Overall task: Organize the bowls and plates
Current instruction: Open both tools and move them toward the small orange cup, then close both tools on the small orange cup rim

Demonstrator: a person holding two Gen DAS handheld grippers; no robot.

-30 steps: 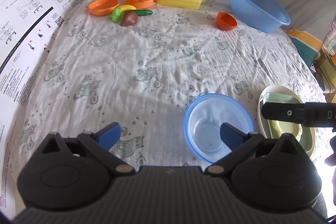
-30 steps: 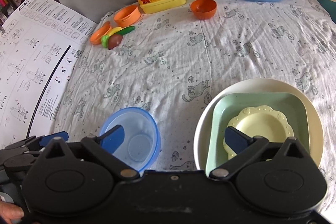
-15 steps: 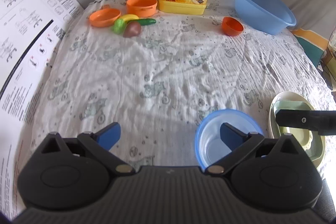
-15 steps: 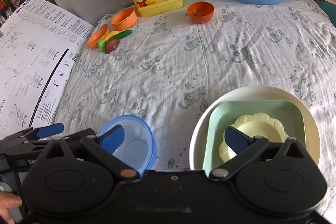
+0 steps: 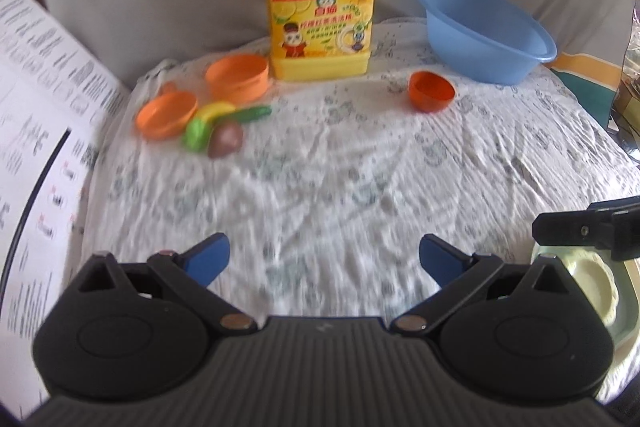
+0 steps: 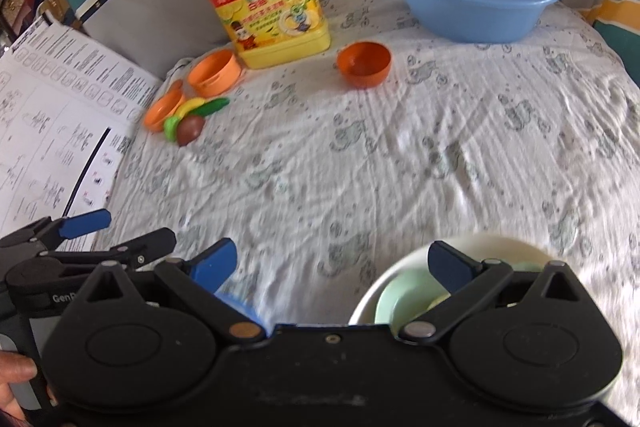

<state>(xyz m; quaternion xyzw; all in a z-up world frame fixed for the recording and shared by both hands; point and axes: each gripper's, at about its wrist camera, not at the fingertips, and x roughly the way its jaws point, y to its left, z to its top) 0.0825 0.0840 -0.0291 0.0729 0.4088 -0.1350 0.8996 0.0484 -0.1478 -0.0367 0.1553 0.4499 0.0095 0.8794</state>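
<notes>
Detergent jug (image 5: 320,7), blue basin (image 5: 486,33) beyond bare cloth (image 5: 340,179)

Bed (image 6: 400,155) under wrinkled white printed sheet. At far edge: yellow jug (image 5: 320,11), blue basin (image 5: 484,33), orange cup (image 5: 431,91). Far left: two orange dishes (image 5: 237,75) (image 5: 166,115) beside toy food (image 5: 218,131). Near right: stacked plates (image 6: 404,291). Near left: blue bowl (image 6: 240,307), mostly hidden. Printed paper (image 5: 36,99) at left edge.

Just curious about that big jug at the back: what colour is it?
The jug is yellow with an orange pump top, clearest in the left wrist view.
</notes>
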